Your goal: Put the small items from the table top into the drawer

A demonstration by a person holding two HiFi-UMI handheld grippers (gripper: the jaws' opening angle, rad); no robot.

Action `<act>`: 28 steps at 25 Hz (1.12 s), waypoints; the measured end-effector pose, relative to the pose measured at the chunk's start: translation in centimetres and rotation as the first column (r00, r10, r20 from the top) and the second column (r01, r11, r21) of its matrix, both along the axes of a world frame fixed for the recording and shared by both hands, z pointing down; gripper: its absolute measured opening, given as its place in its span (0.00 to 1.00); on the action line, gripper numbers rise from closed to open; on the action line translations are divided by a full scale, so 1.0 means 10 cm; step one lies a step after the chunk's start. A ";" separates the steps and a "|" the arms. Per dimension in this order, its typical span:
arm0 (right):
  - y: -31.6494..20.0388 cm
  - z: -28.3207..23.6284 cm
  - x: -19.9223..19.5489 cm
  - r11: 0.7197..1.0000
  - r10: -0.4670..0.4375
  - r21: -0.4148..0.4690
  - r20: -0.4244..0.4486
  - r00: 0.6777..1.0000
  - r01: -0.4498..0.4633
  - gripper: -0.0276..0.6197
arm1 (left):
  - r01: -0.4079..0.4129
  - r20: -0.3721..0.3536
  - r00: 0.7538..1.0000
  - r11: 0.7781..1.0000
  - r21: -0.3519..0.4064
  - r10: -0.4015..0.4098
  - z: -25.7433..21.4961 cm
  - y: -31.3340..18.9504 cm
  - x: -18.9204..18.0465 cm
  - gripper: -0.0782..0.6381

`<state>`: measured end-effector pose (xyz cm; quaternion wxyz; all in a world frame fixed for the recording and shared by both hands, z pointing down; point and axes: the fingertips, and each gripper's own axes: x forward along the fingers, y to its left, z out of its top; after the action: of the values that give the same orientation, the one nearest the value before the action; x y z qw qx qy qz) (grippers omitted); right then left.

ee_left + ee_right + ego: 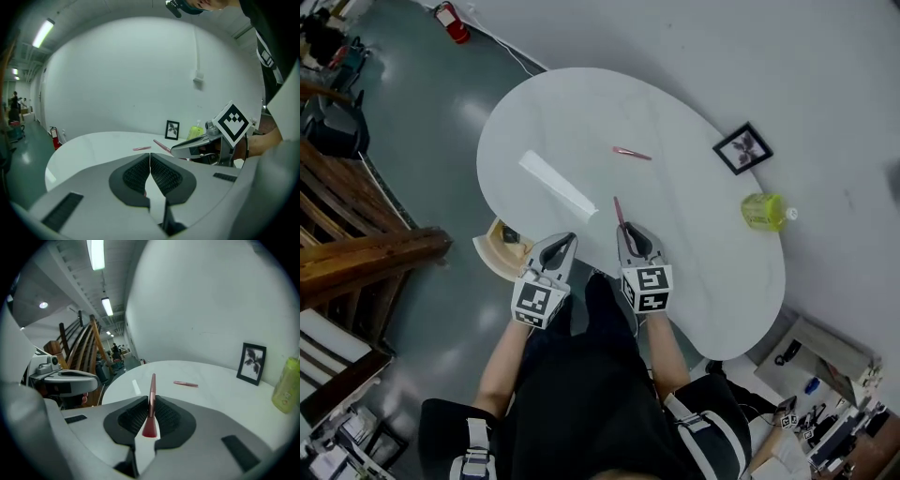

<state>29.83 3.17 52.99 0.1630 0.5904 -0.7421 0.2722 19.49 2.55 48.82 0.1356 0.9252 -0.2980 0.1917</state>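
Note:
My right gripper (628, 232) is shut on a slim pink stick (152, 394), which pokes forward from between the pads over the near part of the white table (694, 234). A second pink stick (632, 153) lies flat farther back on the table, and a long white strip (558, 184) lies to the left of it. My left gripper (563, 243) hovers at the table's near left edge with its jaws shut and nothing between them. Just left of it, below the table top, the wooden drawer (490, 253) stands open with a dark item inside.
A black photo frame (742, 148) and a yellow-green bottle (765, 211) sit at the table's right side near the wall. Wooden furniture (356, 248) stands on the floor to the left. A red fire extinguisher (452, 22) leans by the far wall.

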 end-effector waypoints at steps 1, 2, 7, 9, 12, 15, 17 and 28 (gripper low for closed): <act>-0.05 -0.03 -0.08 1.000 -0.020 0.006 -0.001 1.000 0.020 0.14 | 0.015 -0.002 1.000 1.000 0.005 -0.015 -0.02 -0.02 -0.08 0.14; -0.10 -0.07 -0.16 0.999 -0.039 0.013 -0.002 0.999 0.040 0.14 | 0.034 -0.002 0.999 0.999 0.010 -0.034 -0.05 -0.05 -0.16 0.14; -0.27 -0.22 -0.63 0.990 -0.136 0.040 -0.002 0.991 0.136 0.14 | 0.132 0.004 0.991 0.991 0.032 -0.132 -0.17 -0.13 -0.65 0.14; -0.31 -0.27 -0.84 0.983 -0.177 0.047 -0.003 0.984 0.177 0.14 | 0.167 0.005 0.986 0.985 0.038 -0.167 -0.22 -0.13 -0.85 0.14; -0.36 -0.34 -1.16 0.969 -0.240 0.059 -0.001 0.971 0.240 0.14 | 0.230 0.004 0.973 0.972 0.049 -0.230 -0.30 -0.14 -1.14 0.14; -0.38 -0.39 -1.47 0.953 -0.296 0.068 0.008 0.955 0.294 0.14 | 0.284 -0.005 0.959 0.957 0.056 -0.285 -0.35 -0.11 -1.42 0.14; -0.38 -0.41 -1.67 0.941 -0.332 0.071 0.013 0.943 0.331 0.14 | 0.317 -0.008 0.948 0.947 0.059 -0.317 -0.36 -0.07 -1.61 0.14; -0.27 -0.48 -2.64 0.865 -0.498 0.073 0.005 0.867 0.496 0.14 | 0.485 -0.025 0.874 0.872 0.066 -0.485 -0.39 0.13 -2.55 0.14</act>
<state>3.46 0.48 48.17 0.1982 0.3817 -0.8799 0.2021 -6.04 3.84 44.90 0.1477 0.8260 -0.5263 0.1374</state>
